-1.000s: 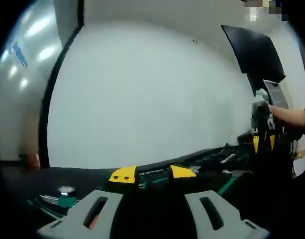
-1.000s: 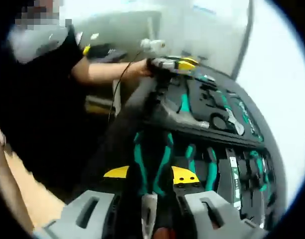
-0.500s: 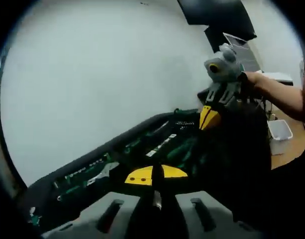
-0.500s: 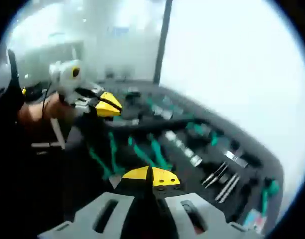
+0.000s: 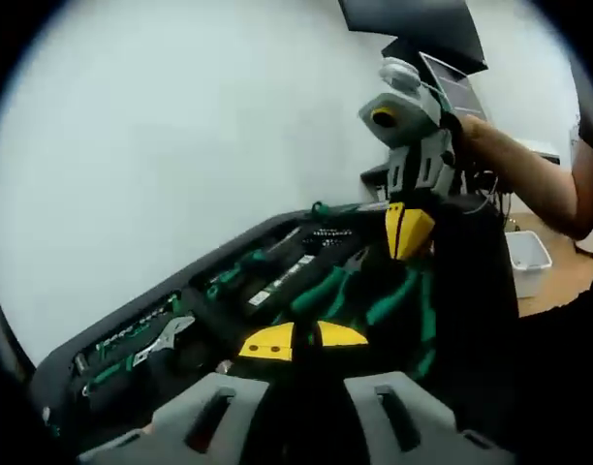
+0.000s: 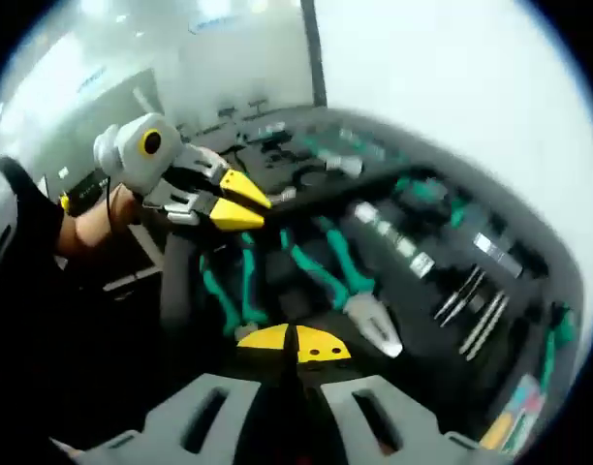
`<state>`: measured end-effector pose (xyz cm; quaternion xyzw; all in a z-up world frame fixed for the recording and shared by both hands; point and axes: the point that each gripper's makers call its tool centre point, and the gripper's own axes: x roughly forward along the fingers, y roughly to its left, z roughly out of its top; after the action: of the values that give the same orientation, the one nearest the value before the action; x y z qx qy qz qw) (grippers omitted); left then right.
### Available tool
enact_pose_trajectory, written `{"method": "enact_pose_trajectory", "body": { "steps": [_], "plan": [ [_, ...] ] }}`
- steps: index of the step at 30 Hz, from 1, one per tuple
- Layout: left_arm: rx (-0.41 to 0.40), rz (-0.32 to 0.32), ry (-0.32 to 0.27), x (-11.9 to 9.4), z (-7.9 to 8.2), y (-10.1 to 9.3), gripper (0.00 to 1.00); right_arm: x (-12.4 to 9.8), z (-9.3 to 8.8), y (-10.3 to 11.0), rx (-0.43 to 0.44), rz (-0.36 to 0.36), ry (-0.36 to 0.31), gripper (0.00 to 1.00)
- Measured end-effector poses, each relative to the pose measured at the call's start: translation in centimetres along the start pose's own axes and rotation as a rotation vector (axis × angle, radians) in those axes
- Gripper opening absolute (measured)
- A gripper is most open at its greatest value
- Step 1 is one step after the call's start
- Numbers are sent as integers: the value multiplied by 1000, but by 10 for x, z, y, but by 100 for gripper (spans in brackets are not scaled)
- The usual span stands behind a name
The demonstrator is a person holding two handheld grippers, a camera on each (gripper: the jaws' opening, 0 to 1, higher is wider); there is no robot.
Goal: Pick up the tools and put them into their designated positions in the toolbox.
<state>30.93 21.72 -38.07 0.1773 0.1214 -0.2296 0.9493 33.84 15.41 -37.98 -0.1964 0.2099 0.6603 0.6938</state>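
Left gripper [image 5: 303, 339]: at 6 o'clock of the left gripper view, yellow tips nearly touching, nothing seen between them; above the toolbox. It also enters the right gripper view at 10 o'clock [image 6: 246, 201], held by a hand [image 6: 117, 208], tips together.
Right gripper [image 6: 295, 344]: at 6 o'clock of the right gripper view, yellow tips pressed together, nothing visible between them. It shows at 1 o'clock of the left gripper view [image 5: 409, 229], tips pointing down over the toolbox.
Toolbox [image 6: 529, 247]: open, dark foam tray, lying across both views.
Pliers [image 6: 359, 295]: green-handled, seated in the foam at the centre, just past the right gripper's tips.
Tweezers [image 6: 476, 310]: metal, at 3 o'clock, in slots.
Wrench [image 5: 164, 338]: silver, at 8 o'clock of the left gripper view, in the foam.
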Motion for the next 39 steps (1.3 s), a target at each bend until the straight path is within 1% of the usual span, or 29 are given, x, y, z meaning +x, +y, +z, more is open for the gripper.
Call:
{"method": "enact_pose_trajectory", "body": {
  "steps": [1,2,3,5,6,7,9,10,11,12,13,14,15,17,19,20,21,22,24,25,27,28,29,30,32,33,36,38,39],
  "plan": [
    [19,-34,39,0,-6,-9,0,-1,10,-4,14,-44,-63,0],
    [59,9,-10,1,2,-2,0,-4,19,-7,43,-92,-131,0],
    [79,-11,10,0,0,-4,0,-6,26,-6,36,-120,-187,0],
    [112,-17,34,-1,-3,-6,0,-14,43,3,-81,-182,-355,6],
    [143,-19,54,0,-7,-5,0,-18,47,2,-16,-228,-422,11],
    [169,-22,77,1,-11,-6,0,-21,48,5,27,-225,-466,16],
    [174,-27,61,5,-9,-13,0,-29,50,8,-25,-260,-531,17],
    [207,-27,51,6,-6,-11,0,-31,48,3,1,-301,-541,15],
    [186,-20,29,5,-3,-9,0,-31,37,-5,45,-350,-487,12],
    [115,-19,-34,5,5,-12,0,-33,32,-11,74,-381,-460,9],
    [121,-24,-50,4,9,-15,0,-43,31,-17,164,-420,-488,5],
    [115,-39,-76,3,15,-21,0,-49,33,-19,202,-422,-516,3],
    [51,-75,-80,4,18,-33,0,-57,34,-22,260,-413,-541,2],
    [70,-96,-68,11,19,-48,0,-64,29,-27,306,-423,-522,2],
    [167,-75,-20,20,11,-52,0,-69,29,-30,269,-457,-528,2],
    [176,-54,-81,23,22,-52,0,-74,30,-33,243,-504,-552,3],
    [108,-46,-62,27,20,-54,0,-75,32,-32,193,-521,-565,4],
    [88,-58,-57,28,21,-58,0,-76,28,-32,206,-545,-561,4],
    [98,-83,-62,30,25,-65,0,-75,24,-31,227,-541,-552,4],
    [120,-80,-61,30,25,-65,0,-70,24,-25,252,-496,-565,4],
    [203,-102,-52,28,24,-65,0,-65,20,-21,252,-482,-551,4],
    [240,-96,-11,23,20,-59,0,-66,18,-20,224,-493,-542,5],
    [324,-104,11,17,18,-52,0,-70,18,-22,176,-528,-543,5],
    [350,-134,-11,11,19,-49,0,-73,18,-24,154,-546,-546,5],
    [259,-271,-39,-3,19,-53,8,-79,15,-26,160,-558,-553,5],
    [203,-331,-14,-8,12,-53,14,-83,12,-29,167,-567,-559,5],
    [240,-343,10,-3,1,-39,9,-85,2,-36,172,-584,-552,5],
    [227,-342,18,4,-5,-30,8,-82,-6,-39,163,-597,-526,5],
    [207,-374,27,4,-6,-35,8,-82,-8,-39,163,-597,-527,5]
  ]
}}
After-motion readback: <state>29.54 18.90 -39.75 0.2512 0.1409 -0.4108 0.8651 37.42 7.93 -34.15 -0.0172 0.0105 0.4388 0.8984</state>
